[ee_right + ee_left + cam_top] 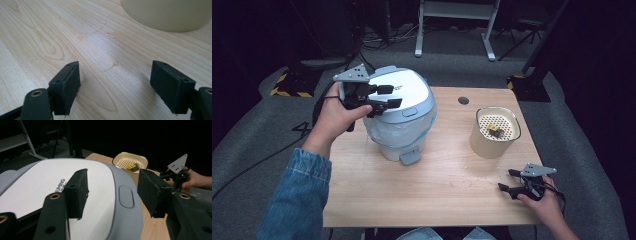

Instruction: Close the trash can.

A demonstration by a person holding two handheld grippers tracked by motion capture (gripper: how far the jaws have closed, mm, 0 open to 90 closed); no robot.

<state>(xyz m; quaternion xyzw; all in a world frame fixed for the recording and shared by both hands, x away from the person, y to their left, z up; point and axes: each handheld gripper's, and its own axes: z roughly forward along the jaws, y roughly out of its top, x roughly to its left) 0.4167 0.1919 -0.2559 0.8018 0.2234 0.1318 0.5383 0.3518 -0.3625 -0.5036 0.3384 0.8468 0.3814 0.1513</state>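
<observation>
One closed rice cooker [404, 107] is overhung by the spread left gripper [389, 97]; one cream pot [493, 137] holds a perforated tray [496, 124]; the right gripper [507, 181] is spread empty

Rice cooker [404, 112]: smooth plastic, white lid panel with slight sheen, grey-blue rim more satin. Lower body looks wrapped in thin crinkly clear film. Table [437, 185]: light wood, visible grain, matt, faint ring mark near right gripper [115, 82]. Cream pot [494, 132]: smooth, matt-ish, perforated insert inside, material hard to tell. Gripper pads [77, 192]: black, rubbery, matt, bit rough at edges. Sleeve [297, 200]: blue denim cloth.
</observation>
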